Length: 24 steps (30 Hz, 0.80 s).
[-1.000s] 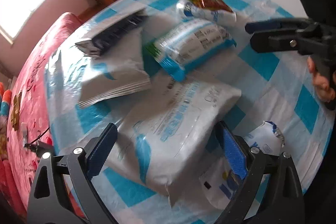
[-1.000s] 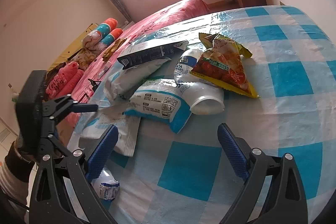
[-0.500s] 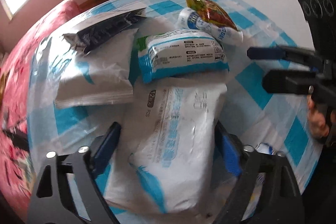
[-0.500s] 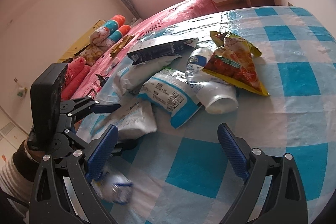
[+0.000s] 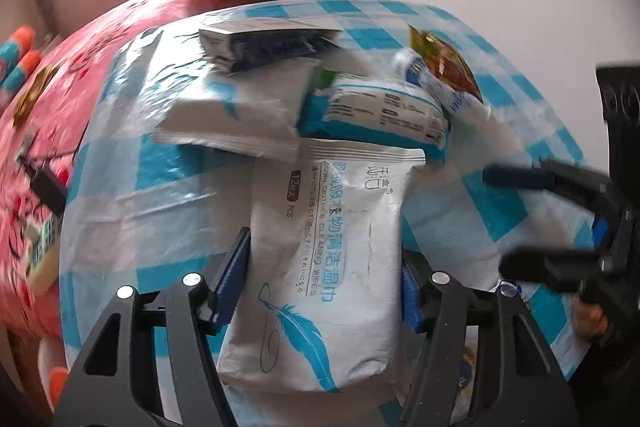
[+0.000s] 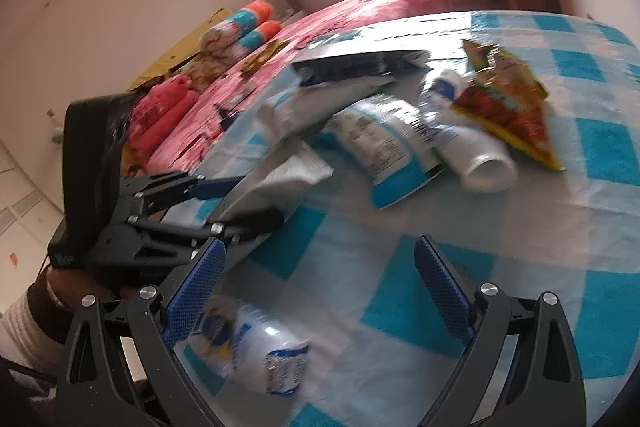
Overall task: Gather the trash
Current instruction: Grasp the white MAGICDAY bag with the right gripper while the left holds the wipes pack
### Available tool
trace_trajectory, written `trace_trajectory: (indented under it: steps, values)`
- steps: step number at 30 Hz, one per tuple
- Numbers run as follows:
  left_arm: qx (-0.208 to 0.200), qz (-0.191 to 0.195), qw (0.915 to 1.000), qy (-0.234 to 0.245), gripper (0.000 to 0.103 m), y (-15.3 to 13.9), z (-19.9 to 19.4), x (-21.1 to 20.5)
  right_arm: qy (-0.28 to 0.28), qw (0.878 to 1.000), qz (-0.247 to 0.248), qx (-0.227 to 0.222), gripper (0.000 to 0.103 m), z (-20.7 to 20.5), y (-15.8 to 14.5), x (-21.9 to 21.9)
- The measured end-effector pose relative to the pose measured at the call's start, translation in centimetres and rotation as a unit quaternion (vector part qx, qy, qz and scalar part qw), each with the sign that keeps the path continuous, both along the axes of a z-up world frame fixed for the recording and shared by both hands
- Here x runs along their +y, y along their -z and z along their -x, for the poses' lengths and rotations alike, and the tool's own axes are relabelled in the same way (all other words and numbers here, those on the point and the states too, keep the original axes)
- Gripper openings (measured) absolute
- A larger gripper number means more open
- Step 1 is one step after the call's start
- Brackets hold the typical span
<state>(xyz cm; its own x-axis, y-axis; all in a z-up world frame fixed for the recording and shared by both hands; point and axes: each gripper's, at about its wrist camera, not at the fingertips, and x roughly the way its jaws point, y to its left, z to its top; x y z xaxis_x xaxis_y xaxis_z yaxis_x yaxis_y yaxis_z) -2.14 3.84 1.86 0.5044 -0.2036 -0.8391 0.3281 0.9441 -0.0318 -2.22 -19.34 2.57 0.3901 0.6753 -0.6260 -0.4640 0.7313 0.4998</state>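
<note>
My left gripper (image 5: 324, 281) is shut on a white wet-wipes pack with a blue feather print (image 5: 332, 267), its pads pressing both sides; it also shows in the right wrist view (image 6: 276, 183), tilted in the left gripper (image 6: 248, 199). My right gripper (image 6: 320, 283) is open and empty above the table, with a crumpled white and blue wrapper (image 6: 256, 351) lying just below it. It shows at the right of the left wrist view (image 5: 504, 219). Other trash lies further back: a blue-white pack (image 6: 392, 147), a white bottle (image 6: 468, 147), a red snack bag (image 6: 508, 99), a dark pouch (image 6: 352, 67).
The table has a blue and white checked plastic cloth (image 6: 540, 235). A bed with a pink cover (image 6: 360, 7) stands beyond its far edge, with rolled bedding (image 6: 244, 27) on it. A white flat bag (image 5: 236, 111) lies under the dark pouch. A wall is at the right.
My left gripper has closed on the wet-wipes pack and the pack now stands tilted off the table. The right gripper has moved lower over the crumpled wrapper.
</note>
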Motion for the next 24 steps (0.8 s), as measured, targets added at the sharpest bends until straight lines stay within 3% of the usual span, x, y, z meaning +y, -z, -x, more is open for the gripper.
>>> trace_trajectory:
  steps: [12, 20, 24]
  values:
    - [-0.028, 0.016, 0.9958, -0.086, 0.063, -0.6, 2.4, 3.9, -0.037, 0.999, 0.028, -0.008, 0.094, 3.1, -0.2, 2.9]
    - [-0.044, 0.013, 0.9926, -0.113, 0.063, -0.8, 4.6, 5.5, 0.004, 1.0, 0.025, -0.001, 0.094, 5.6, -0.8, 3.2]
    - [-0.048, 0.014, 0.9913, -0.122, 0.063, -0.6, 5.8, 6.4, 0.011, 0.999, 0.046, -0.006, 0.094, 7.0, -0.9, 4.0]
